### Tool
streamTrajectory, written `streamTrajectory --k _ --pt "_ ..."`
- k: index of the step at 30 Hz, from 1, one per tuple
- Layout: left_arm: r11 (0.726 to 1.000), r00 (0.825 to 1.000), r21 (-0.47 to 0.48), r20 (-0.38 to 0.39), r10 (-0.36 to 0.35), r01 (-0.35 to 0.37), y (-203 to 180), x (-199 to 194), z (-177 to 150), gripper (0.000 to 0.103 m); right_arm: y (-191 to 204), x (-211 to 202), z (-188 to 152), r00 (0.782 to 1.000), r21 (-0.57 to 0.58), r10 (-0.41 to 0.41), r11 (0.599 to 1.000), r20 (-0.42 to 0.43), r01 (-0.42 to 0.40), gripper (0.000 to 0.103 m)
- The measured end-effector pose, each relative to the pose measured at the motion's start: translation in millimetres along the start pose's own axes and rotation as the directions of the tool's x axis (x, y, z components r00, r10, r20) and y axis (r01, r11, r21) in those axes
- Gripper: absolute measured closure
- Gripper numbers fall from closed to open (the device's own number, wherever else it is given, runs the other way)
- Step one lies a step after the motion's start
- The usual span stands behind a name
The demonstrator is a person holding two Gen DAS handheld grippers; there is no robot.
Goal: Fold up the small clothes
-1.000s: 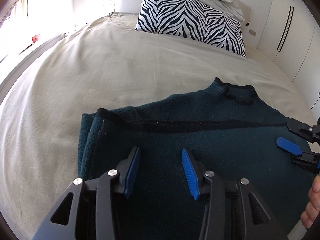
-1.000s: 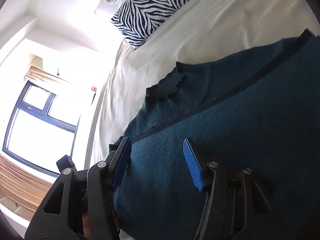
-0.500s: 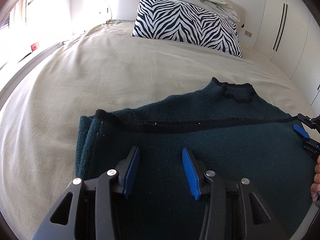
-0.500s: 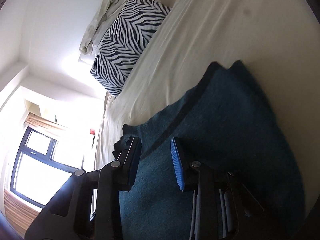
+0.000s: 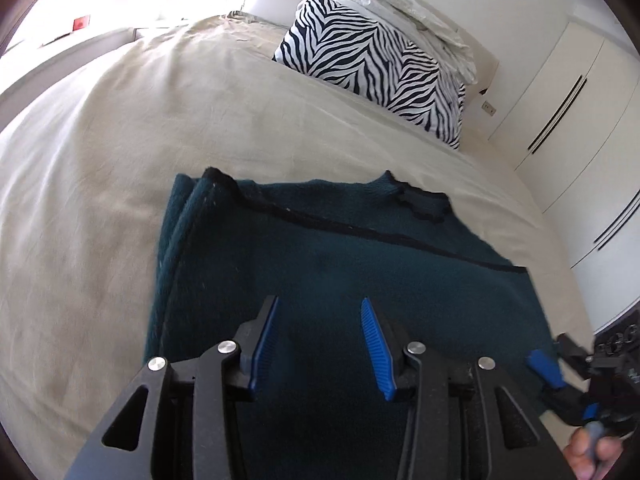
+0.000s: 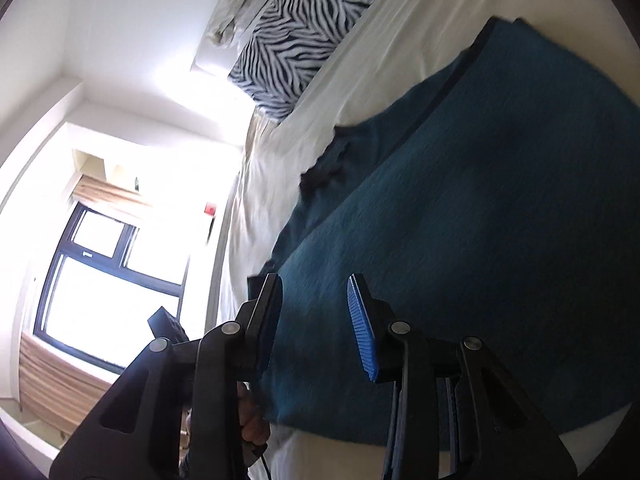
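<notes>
Your sweater (image 5: pixel 340 280) looks soft, thick and floppy. Both claws, left claw (image 5: pixel 318 344) and right claw (image 6: pixel 314 324), are released, holding nothing. Pinch the near hem corners at the frame's bottom.

**Teal knit on a beige bed**

The sweater (image 5: pixel 360 264) is deep teal with a black trim line and a black collar edge. The bedsheet (image 5: pixel 120 160) is plain beige. The pillow (image 5: pixel 372 68) has a black-and-white zebra pattern. Both the left gripper (image 5: pixel 318 344) and the right gripper (image 6: pixel 314 320) are black with blue finger pads. The wardrobe doors (image 5: pixel 580 92) are cream with black handles.
</notes>
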State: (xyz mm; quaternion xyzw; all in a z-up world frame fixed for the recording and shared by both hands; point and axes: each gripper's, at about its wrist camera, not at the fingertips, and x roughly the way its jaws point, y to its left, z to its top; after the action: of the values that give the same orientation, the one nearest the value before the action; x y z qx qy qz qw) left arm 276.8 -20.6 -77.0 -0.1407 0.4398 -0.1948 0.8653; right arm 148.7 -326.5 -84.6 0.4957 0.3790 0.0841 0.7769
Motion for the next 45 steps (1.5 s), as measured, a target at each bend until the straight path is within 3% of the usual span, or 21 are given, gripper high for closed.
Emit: streamTrajectory --k 3,7,9,11,14,15,19,22,24,25,27,29,31,34,36,38,42,45 --pt "0.999 0.999 0.002 0.019 -0.041 0.041 -13 -28 -38 0.058 5 24 -38 0.994 0.018 0.052 0.999 -0.097 -0.051 0.069" --pt "0.999 0.996 0.03 -0.087 -0.014 0.017 -16 -2 -69 0.059 -23 50 -67 0.984 0.1 0.016 0.995 -0.175 0.002 0.073" --pt "0.999 0.998 0.047 -0.069 -0.01 0.013 -11 -3 -73 0.07 -26 43 -66 0.989 0.077 0.009 0.997 -0.145 0.002 0.074" --pt "0.999 0.996 0.017 -0.08 -0.04 0.042 -1 -6 -72 0.073 -34 26 -57 0.996 0.082 -0.009 0.996 -0.089 0.017 0.074" --pt "0.999 0.994 -0.018 -0.099 -0.053 0.051 22 -9 -72 0.096 -64 -13 -42 1.0 0.133 -0.015 0.991 0.014 0.013 0.075" --pt "0.998 0.993 -0.033 -0.103 -0.059 0.056 30 -11 -73 0.098 -77 -29 -37 0.999 0.156 -0.011 0.988 0.049 0.003 0.075" --pt "0.994 0.992 -0.081 -0.096 -0.076 0.068 50 -25 -77 0.098 -109 -82 -17 0.979 0.205 -0.067 0.978 0.193 0.027 0.076" --pt "0.995 0.994 -0.092 -0.093 -0.055 0.047 47 -39 -78 0.095 -126 -128 -15 0.945 0.255 -0.149 0.964 0.29 0.073 0.076" --pt "0.995 0.995 -0.067 -0.068 -0.074 0.069 32 -50 -77 0.076 -127 -151 -18 0.931 0.278 -0.17 0.957 0.323 0.079 0.072" --pt "0.994 0.994 -0.05 -0.054 -0.099 0.096 20 -53 -76 0.073 -122 -158 -20 0.926 0.265 -0.186 0.959 0.328 0.099 0.07" --pt "0.984 0.983 -0.007 -0.059 -0.176 0.176 -11 -50 -75 0.058 -101 -158 -24 0.935 0.21 -0.151 0.974 0.32 0.085 0.069" --pt "0.97 0.967 0.026 -0.083 -0.24 0.243 -42 -35 -77 0.05 -74 -139 -33 0.954 0.158 -0.078 0.987 0.289 0.033 0.069" --pt "0.965 0.959 0.032 -0.12 -0.256 0.261 -60 -11 -81 0.05 -44 -108 -42 0.972 0.111 -0.041 0.994 0.23 0.015 0.069" --pt "0.975 0.961 0.01 -0.169 -0.217 0.222 -58 19 -89 0.053 -26 -59 -53 0.992 0.088 -0.023 0.996 0.123 0.012 0.069" --pt "0.974 0.96 -0.001 -0.167 -0.224 0.227 -45 19 -90 0.071 -28 -33 -62 0.998 0.079 -0.036 0.996 0.048 0.032 0.069" --pt "0.969 0.954 -0.031 -0.169 -0.246 0.244 -28 11 -87 0.072 -39 -17 -67 0.997 0.088 -0.076 0.993 -0.002 0.076 0.071" --pt "0.968 0.958 -0.071 -0.142 -0.249 0.241 14 -12 -85 0.072 -74 -31 -72 0.999 0.144 -0.003 0.99 0.047 -0.004 0.074" --pt "0.965 0.963 -0.117 -0.109 -0.248 0.235 44 -33 -84 0.072 -84 -57 -67 0.993 0.15 -0.048 0.988 0.108 0.032 0.074"
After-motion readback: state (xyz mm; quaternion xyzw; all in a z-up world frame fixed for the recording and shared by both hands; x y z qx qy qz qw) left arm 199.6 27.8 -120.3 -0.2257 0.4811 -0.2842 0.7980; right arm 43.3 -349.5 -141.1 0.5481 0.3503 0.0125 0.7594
